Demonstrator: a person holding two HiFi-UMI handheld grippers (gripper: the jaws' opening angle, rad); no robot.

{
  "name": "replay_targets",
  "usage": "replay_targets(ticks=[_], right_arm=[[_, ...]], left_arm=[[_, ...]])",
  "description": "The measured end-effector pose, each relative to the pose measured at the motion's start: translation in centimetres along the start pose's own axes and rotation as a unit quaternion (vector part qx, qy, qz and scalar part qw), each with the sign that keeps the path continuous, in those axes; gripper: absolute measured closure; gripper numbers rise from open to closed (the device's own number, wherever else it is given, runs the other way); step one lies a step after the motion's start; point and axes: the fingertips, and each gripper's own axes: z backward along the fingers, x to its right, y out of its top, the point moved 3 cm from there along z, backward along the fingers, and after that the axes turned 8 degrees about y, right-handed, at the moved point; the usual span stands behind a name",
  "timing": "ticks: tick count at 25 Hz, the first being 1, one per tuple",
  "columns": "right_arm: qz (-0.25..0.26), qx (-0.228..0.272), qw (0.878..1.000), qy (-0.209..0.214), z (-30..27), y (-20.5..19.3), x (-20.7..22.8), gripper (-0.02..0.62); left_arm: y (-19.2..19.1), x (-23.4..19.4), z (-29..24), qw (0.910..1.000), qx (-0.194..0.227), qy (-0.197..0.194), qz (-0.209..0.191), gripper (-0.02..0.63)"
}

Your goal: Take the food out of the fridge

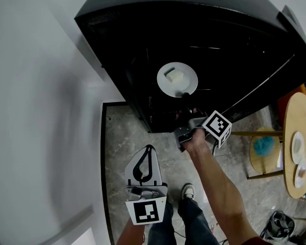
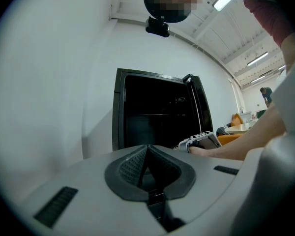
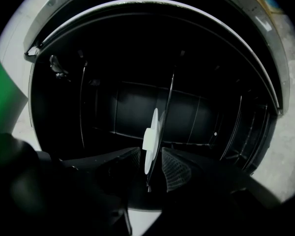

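The black fridge (image 1: pixel 143 45) stands open. On its wire shelf lies a white plate (image 1: pixel 187 74) with a pale block of food (image 1: pixel 175 76) on it. My right gripper (image 1: pixel 185 97) reaches level into the fridge at the plate's near rim. In the right gripper view, which is rolled, the plate (image 3: pixel 148 157) appears edge-on between the two pads (image 3: pixel 176 168), with a gap on each side and the food (image 3: pixel 149 133) just beyond; the gripper (image 3: pixel 151 165) is open. My left gripper (image 1: pixel 149 150) hangs back, low and to the left of the fridge, shut and holding nothing (image 2: pixel 147 156).
The fridge door (image 1: pixel 268 83) swings out to the right. Further right is a round wooden table (image 1: pixel 291 137) with small dishes, and a yellow stool with a blue thing (image 1: pixel 264 145) on it. A white wall (image 1: pixel 41 111) runs along the left. My feet (image 1: pixel 187 192) are on the stone floor.
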Motion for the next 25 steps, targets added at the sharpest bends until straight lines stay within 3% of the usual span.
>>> replay_targets(ticks=[10, 25], right_arm=[[-0.054, 0.018, 0.998, 0.006, -0.7, 0.1, 1.3, 0.462], [-0.06, 0.015, 0.998, 0.018, -1.5, -0.1, 0.5, 0.462]], left_arm=[[-0.5, -0.1, -0.2, 1.0, -0.007, -0.001, 0.0, 0.592], [-0.8, -0.1, -0.2, 0.9999, -0.009, 0.004, 0.006, 0.592]])
